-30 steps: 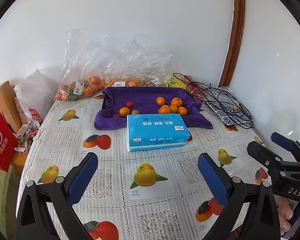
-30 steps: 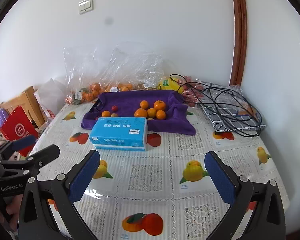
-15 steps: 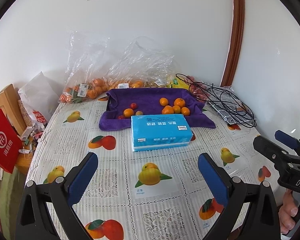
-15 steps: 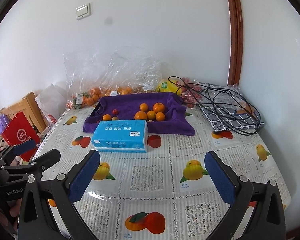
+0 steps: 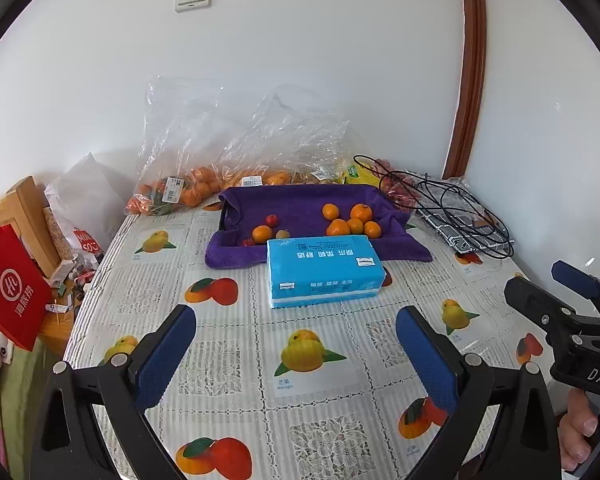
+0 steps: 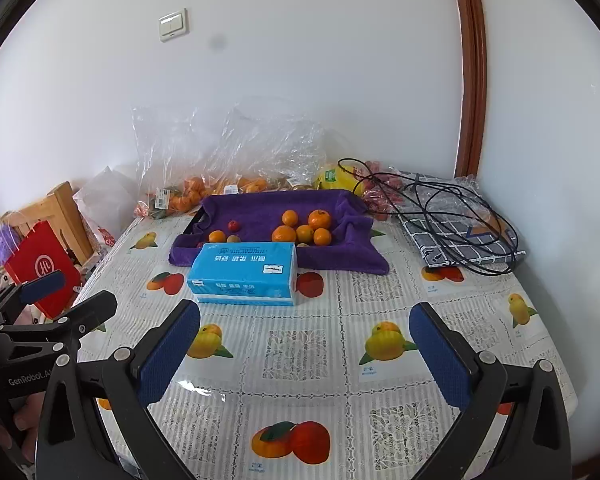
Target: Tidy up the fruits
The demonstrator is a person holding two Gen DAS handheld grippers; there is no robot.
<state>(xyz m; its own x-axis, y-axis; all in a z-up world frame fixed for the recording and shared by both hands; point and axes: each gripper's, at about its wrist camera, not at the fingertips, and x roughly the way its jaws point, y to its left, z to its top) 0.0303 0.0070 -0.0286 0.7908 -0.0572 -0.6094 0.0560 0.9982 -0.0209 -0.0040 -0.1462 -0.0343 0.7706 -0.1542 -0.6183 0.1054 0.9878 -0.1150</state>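
A purple cloth-lined tray (image 5: 300, 208) (image 6: 260, 208) at the table's far side holds a cluster of oranges (image 5: 350, 222) (image 6: 304, 230), one lone orange (image 5: 262, 234) (image 6: 217, 236), a small red fruit (image 5: 272, 220) (image 6: 233, 225) and a small greenish fruit (image 5: 282, 234). A blue tissue pack (image 5: 324, 270) (image 6: 244, 272) lies just in front of the tray. My left gripper (image 5: 296, 354) is open and empty above the near table. My right gripper (image 6: 306, 346) is also open and empty, well short of the tray. Each gripper shows at the edge of the other's view.
Clear plastic bags of oranges (image 5: 188, 192) (image 6: 188, 196) line the wall behind the tray. A yellow fruit (image 6: 334, 178), black cables (image 5: 452, 204) (image 6: 440, 208) and a checked cloth (image 6: 464, 240) lie at the back right. A red paper bag (image 5: 12, 284) and wooden furniture (image 5: 24, 208) stand left of the table.
Both grippers have drawn back slightly from the tray, so the table looks a little farther. Their jaws stay open and empty.
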